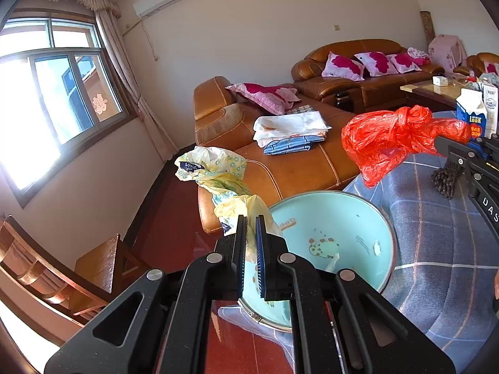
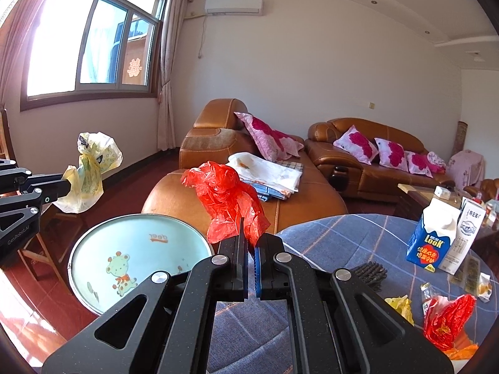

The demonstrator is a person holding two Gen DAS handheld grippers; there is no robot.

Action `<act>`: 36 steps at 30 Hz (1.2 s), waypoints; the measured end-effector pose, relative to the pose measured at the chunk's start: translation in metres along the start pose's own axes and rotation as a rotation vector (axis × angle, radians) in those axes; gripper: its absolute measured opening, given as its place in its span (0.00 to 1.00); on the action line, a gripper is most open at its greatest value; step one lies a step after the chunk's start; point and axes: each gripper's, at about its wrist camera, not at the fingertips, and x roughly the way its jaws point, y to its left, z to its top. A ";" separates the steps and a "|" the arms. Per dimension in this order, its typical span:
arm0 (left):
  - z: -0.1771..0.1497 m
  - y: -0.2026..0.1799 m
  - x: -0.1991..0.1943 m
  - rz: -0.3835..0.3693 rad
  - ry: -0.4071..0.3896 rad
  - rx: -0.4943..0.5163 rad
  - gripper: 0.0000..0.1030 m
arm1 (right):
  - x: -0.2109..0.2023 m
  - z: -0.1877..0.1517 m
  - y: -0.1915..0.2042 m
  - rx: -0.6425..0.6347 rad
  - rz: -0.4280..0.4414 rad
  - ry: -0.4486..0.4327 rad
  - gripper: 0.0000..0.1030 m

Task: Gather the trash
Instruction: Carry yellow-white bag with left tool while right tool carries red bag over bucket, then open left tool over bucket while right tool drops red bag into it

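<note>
My left gripper (image 1: 251, 222) is shut on a crumpled yellow plastic bag (image 1: 218, 174), which hangs in the air left of a mint-green basin (image 1: 343, 218) with a cartoon print. My right gripper (image 2: 249, 237) is shut on a crumpled red plastic bag (image 2: 227, 199), held above the basin's (image 2: 131, 240) right rim. From the right wrist view, the left gripper (image 2: 67, 187) and its yellow bag (image 2: 90, 171) hang at the far left. In the left wrist view, the right gripper (image 1: 443, 146) holds the red bag (image 1: 389, 137) at upper right.
A round table with a blue checked cloth (image 2: 343, 237) carries two milk cartons (image 2: 433, 237), a dark bundle (image 2: 371, 272), a red wrapper (image 2: 449, 321), a yellow wrapper (image 2: 400, 305) and small packets (image 2: 483, 286). Behind it is a brown leather sofa (image 2: 218, 196) with folded cloths (image 2: 268, 171). A wooden chair (image 1: 62, 268) stands at left.
</note>
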 end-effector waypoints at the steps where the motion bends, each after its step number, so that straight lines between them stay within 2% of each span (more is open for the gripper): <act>1: 0.000 0.000 0.001 0.002 0.002 0.001 0.06 | 0.001 0.001 0.001 -0.004 0.003 -0.001 0.04; 16: 0.002 -0.003 0.007 0.034 0.041 0.021 0.06 | 0.014 0.007 0.013 -0.068 0.062 0.011 0.03; 36: -0.002 -0.007 0.014 0.029 0.073 0.048 0.06 | 0.014 0.007 0.014 -0.091 0.091 0.033 0.04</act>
